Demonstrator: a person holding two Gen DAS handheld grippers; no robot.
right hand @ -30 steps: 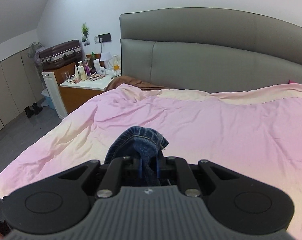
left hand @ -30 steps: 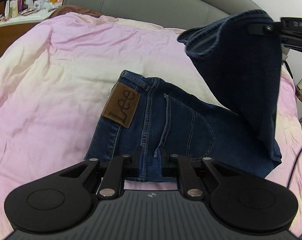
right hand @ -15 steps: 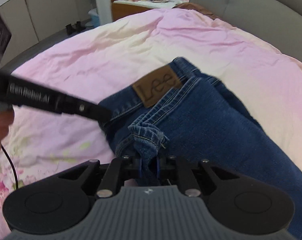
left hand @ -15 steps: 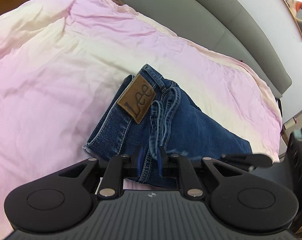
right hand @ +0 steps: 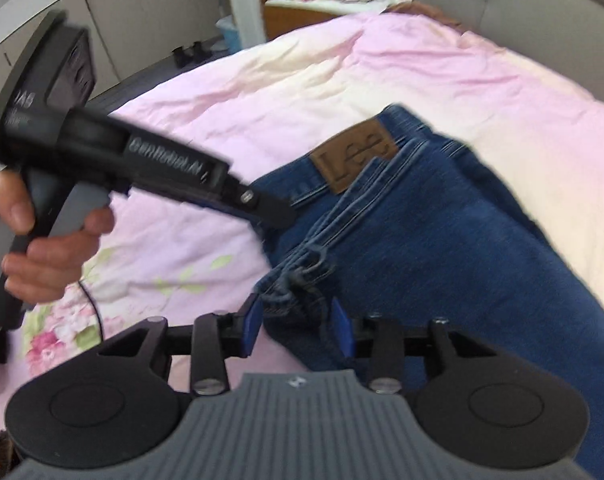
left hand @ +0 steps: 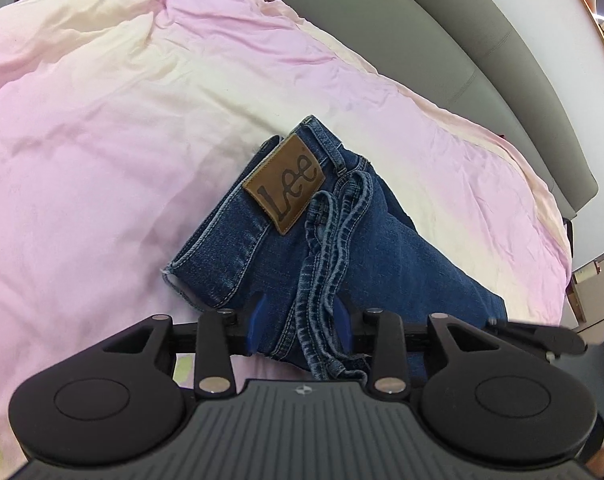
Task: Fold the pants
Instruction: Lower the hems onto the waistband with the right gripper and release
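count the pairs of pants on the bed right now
1: dark blue jeans with a brown Lee patch, folded on the pink duvet between the open left gripper and right gripper. More could lie out of view.

Left tongs [left hand: 299, 322] parted — folded jeans [left hand: 382, 248] between.

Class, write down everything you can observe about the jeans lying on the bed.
The jeans are dark blue denim, folded over with the leg hems lying beside the waistband. A brown leather-look patch reads "Lee". They rest on a pink quilt. The left hand-held gripper and right hand-held gripper are both open, their blue pads straddling the near edge.
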